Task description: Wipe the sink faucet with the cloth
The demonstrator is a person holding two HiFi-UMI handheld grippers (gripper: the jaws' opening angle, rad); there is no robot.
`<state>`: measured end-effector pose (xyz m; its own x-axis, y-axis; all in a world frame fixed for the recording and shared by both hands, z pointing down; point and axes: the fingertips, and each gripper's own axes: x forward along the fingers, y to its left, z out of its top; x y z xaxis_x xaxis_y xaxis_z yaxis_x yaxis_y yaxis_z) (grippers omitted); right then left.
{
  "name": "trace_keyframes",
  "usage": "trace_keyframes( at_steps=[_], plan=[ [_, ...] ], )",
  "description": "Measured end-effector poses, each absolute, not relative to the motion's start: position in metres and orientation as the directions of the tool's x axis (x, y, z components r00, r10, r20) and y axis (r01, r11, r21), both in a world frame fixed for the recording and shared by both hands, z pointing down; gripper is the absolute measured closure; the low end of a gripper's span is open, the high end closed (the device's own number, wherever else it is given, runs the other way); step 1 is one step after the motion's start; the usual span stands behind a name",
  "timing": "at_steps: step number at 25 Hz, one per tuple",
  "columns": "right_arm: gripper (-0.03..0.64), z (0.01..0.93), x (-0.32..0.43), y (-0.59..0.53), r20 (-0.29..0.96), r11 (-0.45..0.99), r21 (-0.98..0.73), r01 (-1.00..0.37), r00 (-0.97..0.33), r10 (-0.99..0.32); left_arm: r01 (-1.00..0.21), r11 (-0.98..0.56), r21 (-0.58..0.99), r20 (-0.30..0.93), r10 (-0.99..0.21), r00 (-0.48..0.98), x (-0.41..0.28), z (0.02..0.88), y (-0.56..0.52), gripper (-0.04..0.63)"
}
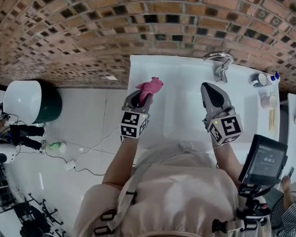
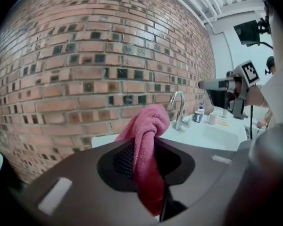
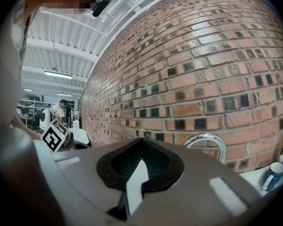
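Cloth (image 2: pixel 149 128), pink and bunched into a thick fold, is pinched between the jaws of the left gripper (image 2: pixel 146 161) and sticks out past their tips. I'd judge it is held that way so that soft fabric, not hard plastic, meets the metal. Seen from above, the left gripper (image 1: pixel 139 100) hangs over the left part of the white bench (image 1: pixel 177 120) with the cloth (image 1: pixel 150 87) pointing toward the brick wall. The faucet (image 1: pixel 218 63) stands well off to its right at the back edge of the bench, so the cloth is not touching it and the wiping has not begun.

The right gripper (image 1: pixel 210 92) hovers nearer the faucet, just in front of it, with its nose aimed at the curved chrome spout (image 3: pixel 210 142). Its jaws stand a little apart, or so it seems from the white sliver showing through them, and nothing is between them. With no cloth of its own, it is probably waiting there to steady things or keep clear.

A cup (image 1: pixel 261 79) and a blue-topped bottle (image 1: pixel 275 76) stand on the bench right of the faucet, close enough for a wide sweep to knock them. The next move, as I judge it, calls for carrying the cloth across to the spout with a firm pinch, so the fold does not slip out.
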<state>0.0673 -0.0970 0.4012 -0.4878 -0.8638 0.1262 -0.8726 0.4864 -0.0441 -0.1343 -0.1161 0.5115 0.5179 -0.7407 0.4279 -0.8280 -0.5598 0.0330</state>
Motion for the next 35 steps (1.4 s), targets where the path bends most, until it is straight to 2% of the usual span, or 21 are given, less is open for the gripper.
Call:
trace_keyframes(
  at_steps=[5, 11, 15, 18, 22, 25, 26, 31, 35],
  plan=[
    [0.621, 0.404, 0.055, -0.092, 0.136, 0.512, -0.051, -0.858, -0.514, -0.847, -0.846, -0.529, 0.063, 0.584, -0.668, 0.461, -0.144, 0.587, -0.096, 0.514],
    [0.621, 0.405, 0.057, -0.09, 0.144, 0.506, -0.048, -0.861, -0.507, -0.85, -0.87, -0.48, 0.108, 0.703, -0.582, 0.408, -0.153, 0.653, -0.093, 0.514],
    [0.621, 0.407, 0.06, -0.09, 0.145, 0.502, -0.037, -0.864, -0.502, -0.853, -0.861, -0.5, 0.087, 0.746, -0.541, 0.389, -0.153, 0.676, -0.093, 0.512],
    [0.621, 0.41, 0.062, -0.09, 0.15, 0.5, -0.037, -0.865, -0.5, -0.853, -0.86, -0.509, 0.039, 0.749, -0.555, 0.362, -0.158, 0.689, -0.098, 0.5],
    [0.621, 0.412, 0.062, -0.092, 0.156, 0.497, -0.04, -0.867, -0.497, -0.854, -0.843, -0.537, 0.029, 0.753, -0.543, 0.371, -0.157, 0.694, -0.096, 0.441],
    [0.621, 0.413, 0.061, -0.093, 0.158, 0.494, -0.046, -0.868, -0.495, -0.855, -0.838, -0.545, 0.019, 0.739, -0.557, 0.379, -0.157, 0.685, -0.095, 0.288],
    [0.621, 0.412, 0.06, -0.094, 0.156, 0.495, -0.046, -0.868, -0.495, -0.855, -0.844, -0.535, 0.016, 0.728, -0.572, 0.377, -0.159, 0.679, -0.095, 0.275],
    [0.621, 0.406, 0.058, -0.096, 0.144, 0.494, -0.038, -0.868, -0.494, -0.857, -0.875, -0.484, -0.029, 0.598, -0.71, 0.372, -0.17, 0.607, -0.108, 0.273],
    [0.621, 0.404, 0.055, -0.1, 0.145, 0.495, -0.042, -0.868, -0.496, -0.856, -0.865, -0.492, -0.095, 0.384, -0.82, 0.424, -0.149, 0.505, -0.14, 0.279]
  ],
)
